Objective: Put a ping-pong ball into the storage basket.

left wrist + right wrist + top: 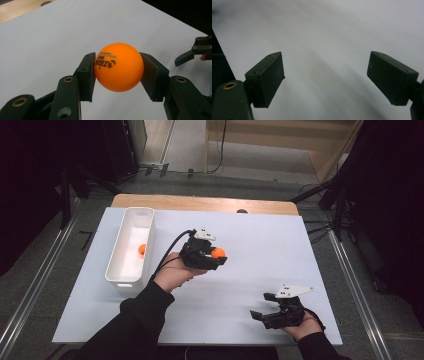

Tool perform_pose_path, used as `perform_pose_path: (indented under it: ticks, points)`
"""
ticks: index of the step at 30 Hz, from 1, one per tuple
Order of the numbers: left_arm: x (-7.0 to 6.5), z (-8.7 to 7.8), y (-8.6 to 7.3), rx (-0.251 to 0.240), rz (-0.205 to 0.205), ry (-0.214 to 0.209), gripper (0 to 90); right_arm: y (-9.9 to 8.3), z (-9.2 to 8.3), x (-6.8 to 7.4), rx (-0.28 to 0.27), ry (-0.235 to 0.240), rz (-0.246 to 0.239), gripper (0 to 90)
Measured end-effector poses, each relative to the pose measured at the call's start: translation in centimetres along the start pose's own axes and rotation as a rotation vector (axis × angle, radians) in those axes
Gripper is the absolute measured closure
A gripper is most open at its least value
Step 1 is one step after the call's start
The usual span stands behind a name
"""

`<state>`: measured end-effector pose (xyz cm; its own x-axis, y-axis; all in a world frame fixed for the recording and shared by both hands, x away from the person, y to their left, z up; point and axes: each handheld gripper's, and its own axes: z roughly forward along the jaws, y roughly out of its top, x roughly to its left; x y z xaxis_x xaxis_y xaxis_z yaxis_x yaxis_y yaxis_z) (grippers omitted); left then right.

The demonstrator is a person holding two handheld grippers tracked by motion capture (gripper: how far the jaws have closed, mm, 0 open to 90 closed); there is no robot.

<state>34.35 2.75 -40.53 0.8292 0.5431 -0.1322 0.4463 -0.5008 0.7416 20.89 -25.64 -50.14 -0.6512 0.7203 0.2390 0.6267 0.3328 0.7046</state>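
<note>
Two grippers: both are seen in the high view, each one held in a hand that comes in from the bottom edge.
Right gripper [261,306]: it is kept nearest to the person, low over the front right part of the white sheet [260,250]. Its jaws are spread wide and nothing is caught between them; in the right gripper view only the bare sheet is seen behind the gap.
Right hand [300,322]: it is wrapped around the gripper body from below, close to the front edge of the sheet.
Left gripper [218,257]: it is held farther in, above the middle of the sheet. Its jaws are closed on the orange ball [118,67], one pad pressed on each side (black print is seen on the side of the ball toward the camera).
Orange ball: it is carried clear of the sheet between the pads, just right of the white bin [149,240]. In the high view it is seen as a small orange spot at the gripper's tip.
Left hand [172,274]: the gripper is grasped from behind, with a dark sleeve [135,325] below it.
White bin: it is placed lengthwise at the left part of the sheet, and a second orange ball [142,249] is lying inside it.
Wooden table [200,202]: its far edge is seen beyond the sheet.
</note>
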Motion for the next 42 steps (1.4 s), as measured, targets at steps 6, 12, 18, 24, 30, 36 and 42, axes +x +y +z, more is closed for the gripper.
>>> perform_pose_path:
  ticks: [6, 12, 18, 24, 30, 36, 42]
  points:
    - [0.5, -0.8, 0.3, -0.011, -0.015, 0.002, 49.9, 0.0, 0.0, 0.0, 0.001, -0.001, -0.001, 12.6]
    - [0.8, -1.3, 0.4, -0.011, -0.02, -0.001, 49.8, 0.0, 0.0, 0.0, 0.003, -0.002, -0.002, 12.6]
    - [1.2, -1.7, 0.5, -0.019, -0.031, 0.009, 49.8, 0.0, 0.0, 0.0, 0.003, -0.002, -0.002, 12.6]
    - [1.8, -2.1, 0.5, -0.02, -0.035, 0.03, 49.8, 0.0, 0.0, 0.0, 0.001, -0.002, -0.002, 12.6]
    - [2.4, -2.5, 0.4, -0.027, -0.047, 0.051, 49.8, 0.0, 0.0, 0.0, 0.002, -0.001, -0.002, 12.6]
    - [2.9, -3.1, 0.5, -0.032, -0.058, 0.061, 49.8, 0.0, 0.1, 0.0, 0.003, -0.002, -0.002, 12.6]
    - [3.6, -3.5, 0.4, -0.033, -0.065, 0.099, 49.8, 0.0, 0.0, 0.0, 0.002, -0.001, -0.001, 12.6]
